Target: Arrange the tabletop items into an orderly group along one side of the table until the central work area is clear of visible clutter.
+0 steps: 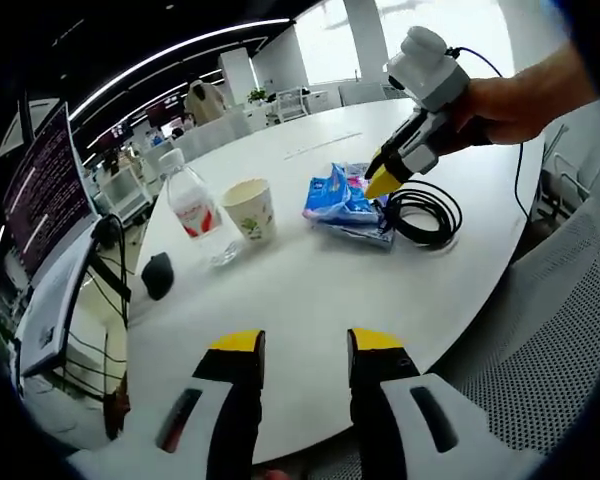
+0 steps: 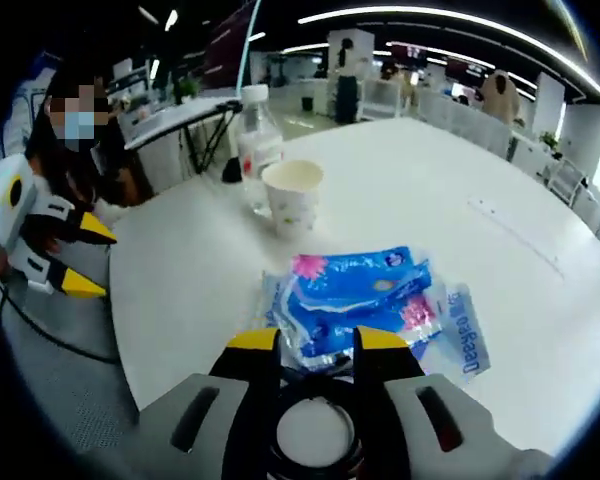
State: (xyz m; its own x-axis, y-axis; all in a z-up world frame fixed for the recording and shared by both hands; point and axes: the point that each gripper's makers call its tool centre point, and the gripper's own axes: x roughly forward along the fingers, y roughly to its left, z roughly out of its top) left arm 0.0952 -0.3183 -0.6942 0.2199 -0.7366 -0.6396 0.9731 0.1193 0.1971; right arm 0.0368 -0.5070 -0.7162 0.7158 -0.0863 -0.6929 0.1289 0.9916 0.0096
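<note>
We see the right tool (image 2: 318, 345), jaws apart, low in the right gripper view, its tips touching a blue packet (image 2: 365, 295) at centre of the white tabletop (image 2: 450, 190). Our left tool (image 1: 302, 348) is open, well apart from it.

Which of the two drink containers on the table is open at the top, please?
The paper cup, patterned and lidless, stands open; the clear water bottle beside it wears a white cap.
</note>
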